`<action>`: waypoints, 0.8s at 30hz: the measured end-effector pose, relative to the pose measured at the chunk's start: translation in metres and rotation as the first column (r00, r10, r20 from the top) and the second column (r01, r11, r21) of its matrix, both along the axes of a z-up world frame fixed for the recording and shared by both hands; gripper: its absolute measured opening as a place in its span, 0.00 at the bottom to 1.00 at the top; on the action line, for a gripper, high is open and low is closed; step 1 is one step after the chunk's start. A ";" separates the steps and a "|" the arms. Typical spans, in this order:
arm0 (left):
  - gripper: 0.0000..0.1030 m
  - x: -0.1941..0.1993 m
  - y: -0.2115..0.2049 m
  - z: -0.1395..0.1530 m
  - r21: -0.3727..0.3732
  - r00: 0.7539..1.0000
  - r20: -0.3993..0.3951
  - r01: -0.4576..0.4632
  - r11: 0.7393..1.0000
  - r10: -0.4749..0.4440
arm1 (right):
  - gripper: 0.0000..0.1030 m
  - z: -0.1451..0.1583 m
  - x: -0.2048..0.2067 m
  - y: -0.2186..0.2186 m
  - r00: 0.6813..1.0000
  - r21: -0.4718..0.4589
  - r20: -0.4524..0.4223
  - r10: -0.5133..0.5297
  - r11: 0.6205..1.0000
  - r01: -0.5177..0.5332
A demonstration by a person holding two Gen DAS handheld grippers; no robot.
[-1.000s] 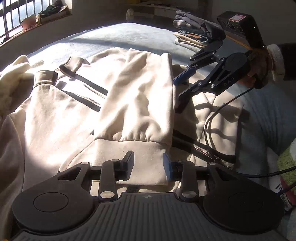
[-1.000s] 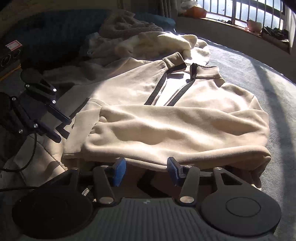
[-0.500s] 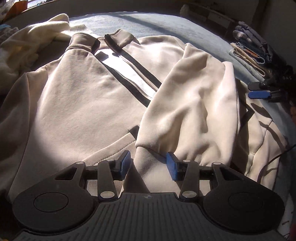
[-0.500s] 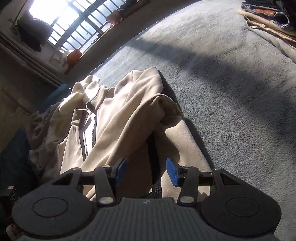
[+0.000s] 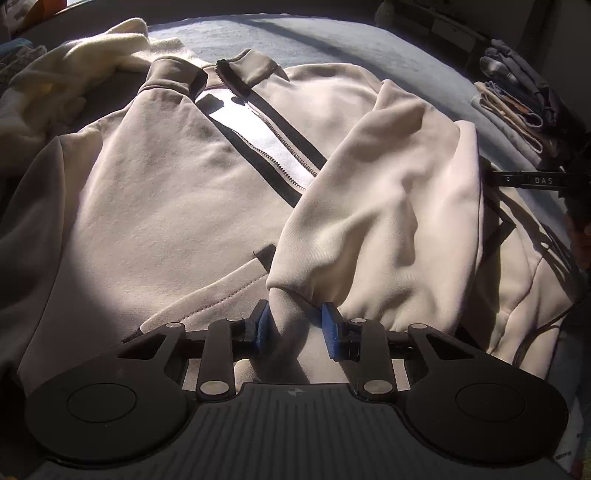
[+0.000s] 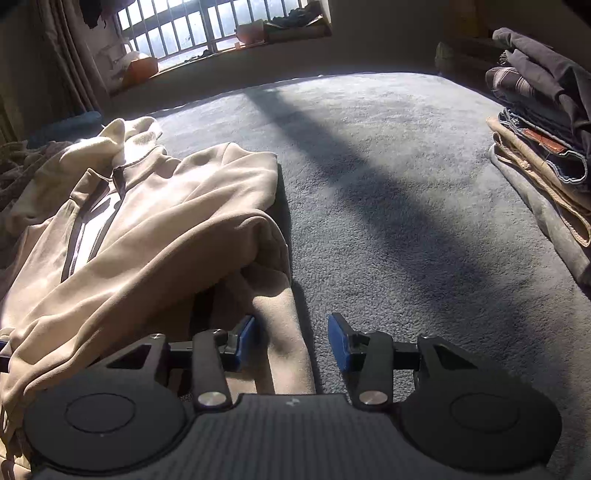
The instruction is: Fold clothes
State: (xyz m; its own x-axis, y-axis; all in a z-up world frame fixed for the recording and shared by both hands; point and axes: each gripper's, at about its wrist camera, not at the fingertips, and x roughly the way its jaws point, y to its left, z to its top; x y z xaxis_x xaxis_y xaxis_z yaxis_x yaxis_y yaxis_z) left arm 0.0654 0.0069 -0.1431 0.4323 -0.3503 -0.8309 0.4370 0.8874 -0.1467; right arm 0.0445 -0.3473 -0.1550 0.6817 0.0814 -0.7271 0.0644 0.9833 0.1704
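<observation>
A beige zip jacket (image 5: 155, 206) lies front up on the grey-blue surface (image 6: 406, 166), with one sleeve (image 5: 388, 206) folded across its chest. My left gripper (image 5: 295, 326) sits at that sleeve's cuff (image 5: 291, 314). Its jaws are closing, and the blue pads pinch the bunched cuff. My right gripper (image 6: 291, 341) is at the jacket's side edge (image 6: 284, 325). A strip of fabric lies between its closing jaws, and the right pad (image 6: 338, 341) still stands off over the surface. In the left wrist view, one black finger (image 5: 524, 180) of the right gripper reaches in behind the sleeve.
A stack of folded clothes (image 6: 543, 122) sits at the right, also seen as folded clothes (image 5: 517, 103) in the left wrist view. A cream garment heap (image 5: 74, 74) lies beyond the collar. A barred window (image 6: 221, 33) is at the back. A black cable (image 5: 535, 325) trails over the jacket.
The left jaws narrowed onto the cuff, which is now bunched between the pads. The right gripper rolled level and settled at the jacket's side edge, its jaws narrower.
</observation>
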 end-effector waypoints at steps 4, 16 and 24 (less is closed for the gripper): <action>0.07 0.001 0.003 0.015 -0.025 0.999 0.015 -0.037 0.999 0.037 | 0.15 -0.004 0.000 0.004 1.000 0.009 0.004 0.015 1.000 -0.015; 0.06 0.037 0.084 0.075 -0.107 0.943 0.108 -0.305 0.946 0.316 | 0.11 -0.009 -0.003 -0.002 0.998 0.069 0.002 -0.057 0.996 0.056; 0.06 0.047 0.114 0.024 -0.064 0.908 -0.106 -0.412 0.909 0.405 | 0.11 -0.008 -0.003 0.003 0.998 0.039 0.000 -0.063 0.997 0.063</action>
